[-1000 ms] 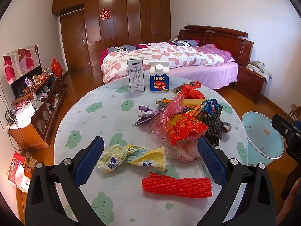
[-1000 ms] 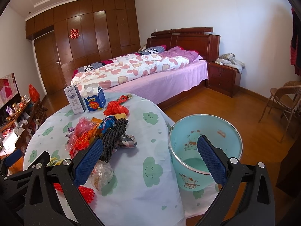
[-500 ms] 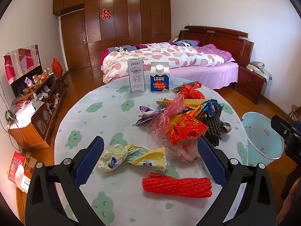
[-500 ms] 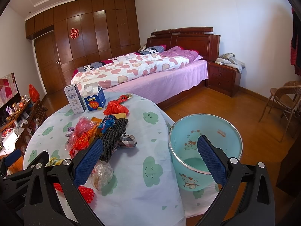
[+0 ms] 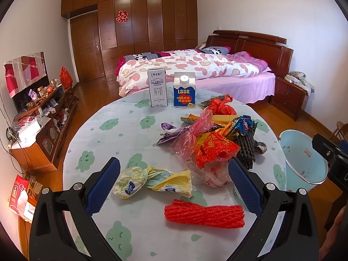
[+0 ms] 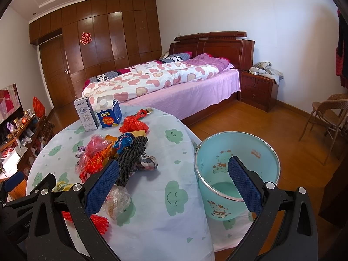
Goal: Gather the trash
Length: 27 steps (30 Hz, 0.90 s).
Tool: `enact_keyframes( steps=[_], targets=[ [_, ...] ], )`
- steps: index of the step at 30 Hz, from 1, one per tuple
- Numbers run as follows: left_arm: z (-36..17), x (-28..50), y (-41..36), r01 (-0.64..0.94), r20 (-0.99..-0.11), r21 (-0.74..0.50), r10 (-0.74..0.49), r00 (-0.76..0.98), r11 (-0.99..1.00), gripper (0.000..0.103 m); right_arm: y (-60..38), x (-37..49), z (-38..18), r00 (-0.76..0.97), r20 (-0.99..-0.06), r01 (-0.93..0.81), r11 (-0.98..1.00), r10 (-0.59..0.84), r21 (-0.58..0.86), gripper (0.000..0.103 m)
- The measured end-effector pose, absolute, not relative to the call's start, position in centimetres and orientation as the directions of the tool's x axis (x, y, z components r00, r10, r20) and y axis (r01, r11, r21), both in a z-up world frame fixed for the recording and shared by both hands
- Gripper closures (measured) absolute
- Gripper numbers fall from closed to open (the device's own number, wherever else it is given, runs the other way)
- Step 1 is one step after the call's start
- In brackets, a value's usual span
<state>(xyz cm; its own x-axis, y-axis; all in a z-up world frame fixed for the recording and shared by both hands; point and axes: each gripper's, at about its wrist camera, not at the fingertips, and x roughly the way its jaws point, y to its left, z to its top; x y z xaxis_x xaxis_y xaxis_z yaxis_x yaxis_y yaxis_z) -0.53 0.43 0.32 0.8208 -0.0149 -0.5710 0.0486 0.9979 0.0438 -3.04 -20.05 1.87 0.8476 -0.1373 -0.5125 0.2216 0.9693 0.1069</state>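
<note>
A heap of trash lies on the round table (image 5: 113, 134): a red foam net (image 5: 204, 216), a yellow-white wrapper (image 5: 152, 180), a red-orange bag (image 5: 214, 148), a pink plastic bag (image 5: 191, 134), a black foam net (image 5: 245, 145). My left gripper (image 5: 174, 187) is open and empty, above the near table edge, with the wrapper and red net between its fingers' lines. My right gripper (image 6: 174, 187) is open and empty, above the table's right edge beside the light blue bucket (image 6: 237, 174). The black net (image 6: 132, 158) and a clear bag (image 6: 117, 200) show in the right wrist view.
Two milk cartons, a white one (image 5: 157, 87) and a blue one (image 5: 184, 90), stand at the table's far side. A bed (image 5: 195, 71) is behind, a cluttered low cabinet (image 5: 39, 117) at left, a nightstand (image 6: 257, 91) and a wicker chair (image 6: 328, 117) at right.
</note>
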Motion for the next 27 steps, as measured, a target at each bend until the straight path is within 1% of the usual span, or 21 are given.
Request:
enact_keyframes(
  steps=[23,27],
  targets=[
    [0.66,-0.65,0.36,0.049,-0.57,0.046,-0.014,0.822,0.998,0.006,-20.14,-3.05,1.54,0.845,-0.516,0.226,0.968,-0.139,0.108,0.005],
    [0.81,-0.68,0.51,0.067,-0.564,0.042,-0.032,0.825,0.997,0.006,-20.55,-3.5,1.33,0.852,-0.496,0.245,0.965,-0.167,0.097,0.005]
  ],
)
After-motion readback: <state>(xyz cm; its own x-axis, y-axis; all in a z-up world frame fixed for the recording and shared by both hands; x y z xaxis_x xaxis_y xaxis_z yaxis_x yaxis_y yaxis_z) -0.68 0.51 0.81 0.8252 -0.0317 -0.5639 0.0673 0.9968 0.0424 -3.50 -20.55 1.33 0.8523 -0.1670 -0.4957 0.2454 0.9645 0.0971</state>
